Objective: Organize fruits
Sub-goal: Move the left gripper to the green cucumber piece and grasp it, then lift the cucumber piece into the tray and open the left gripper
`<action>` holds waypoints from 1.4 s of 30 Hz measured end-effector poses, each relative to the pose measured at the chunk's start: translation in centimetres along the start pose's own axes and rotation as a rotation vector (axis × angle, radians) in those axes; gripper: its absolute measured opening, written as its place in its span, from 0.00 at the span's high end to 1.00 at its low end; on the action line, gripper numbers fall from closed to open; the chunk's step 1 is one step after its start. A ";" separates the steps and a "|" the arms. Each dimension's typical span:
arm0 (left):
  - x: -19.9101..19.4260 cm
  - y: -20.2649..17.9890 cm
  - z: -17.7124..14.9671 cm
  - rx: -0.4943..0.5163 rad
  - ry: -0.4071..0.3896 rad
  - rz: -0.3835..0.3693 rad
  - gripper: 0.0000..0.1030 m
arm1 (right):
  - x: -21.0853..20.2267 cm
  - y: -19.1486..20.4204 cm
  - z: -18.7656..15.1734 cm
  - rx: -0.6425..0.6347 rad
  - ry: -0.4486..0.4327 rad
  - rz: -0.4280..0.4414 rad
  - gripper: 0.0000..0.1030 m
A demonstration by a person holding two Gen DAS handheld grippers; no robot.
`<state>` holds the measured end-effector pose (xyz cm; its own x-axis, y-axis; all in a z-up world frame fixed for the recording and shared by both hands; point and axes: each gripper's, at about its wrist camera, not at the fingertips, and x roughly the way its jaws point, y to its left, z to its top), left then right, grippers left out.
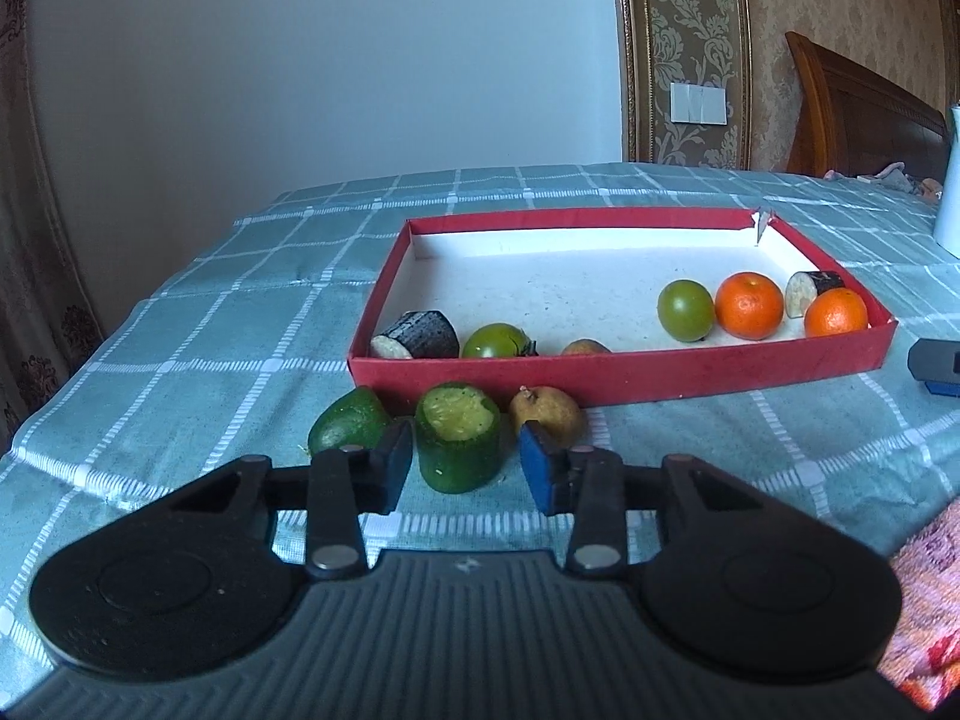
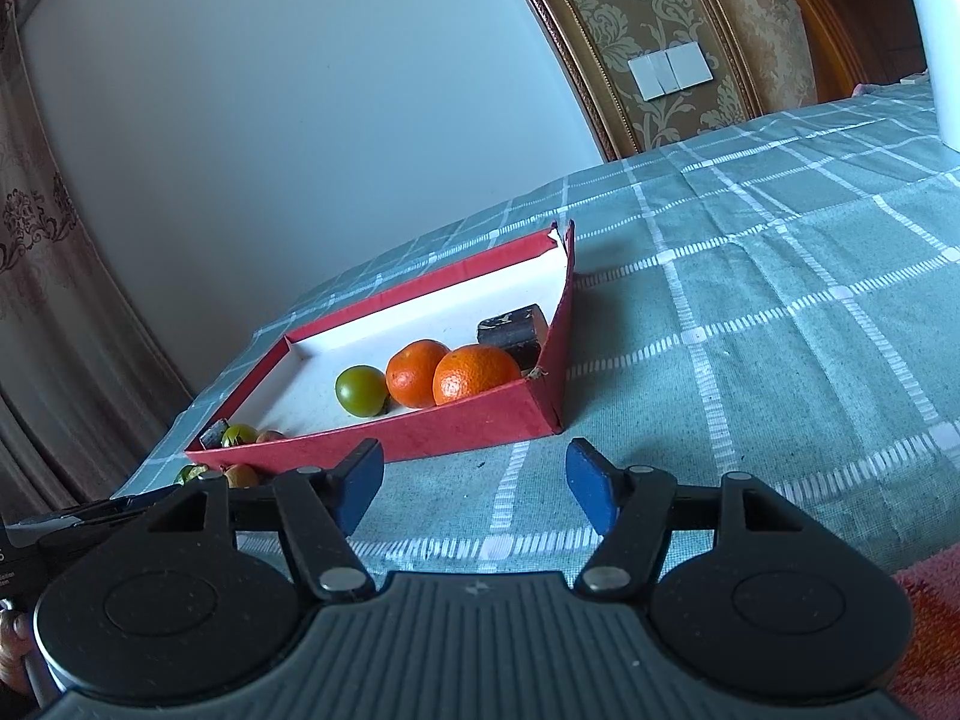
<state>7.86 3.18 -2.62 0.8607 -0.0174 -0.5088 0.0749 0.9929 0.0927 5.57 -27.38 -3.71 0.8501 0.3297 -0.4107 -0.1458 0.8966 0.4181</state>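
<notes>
The cut green fruit (image 1: 459, 438) stands on the tablecloth (image 1: 198, 372) just outside the red box (image 1: 600, 375), framed by the left gripper (image 1: 467, 468), spread and not yet pinching. Closing off-centre could knock the pear (image 1: 549, 414) alongside or topple it. The right gripper (image 2: 474, 483) hangs spread, empty. The box wall partly hides fruit inside.

Green cut chunk (image 1: 459, 438) upright, before red box (image 1: 618, 369).

The box (image 1: 618, 381) is sitting mid-frame on the worktop (image 1: 198, 336), holding two oranges (image 1: 750, 306) at lower right and a tomato (image 1: 495, 342) at lower left. Below its near wall, a cut cucumber (image 1: 459, 435) is standing between an avocado (image 1: 348, 423) on its left and a pear (image 1: 549, 414) on its right.
</notes>
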 end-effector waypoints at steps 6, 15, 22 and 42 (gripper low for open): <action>0.8 0.9 0.3 -0.040 0.015 -0.017 0.70 | 0.0 0.0 0.0 0.006 0.003 -0.001 0.35; -0.1 0.7 0.0 -0.044 0.002 -0.003 0.73 | -0.1 -0.1 0.0 0.014 0.001 0.002 0.35; -2.7 0.2 1.7 -0.033 -0.083 -0.017 0.73 | -0.1 -0.1 0.0 0.014 0.000 0.001 0.35; 5.4 -3.7 5.7 0.020 -0.003 -0.014 0.70 | -0.1 -0.2 0.0 0.026 -0.009 0.010 0.34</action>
<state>15.07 -1.27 -0.84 0.8609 -0.0319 -0.5077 0.0972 0.9899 0.1028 5.49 -27.59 -3.70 0.8533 0.3360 -0.3988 -0.1416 0.8853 0.4429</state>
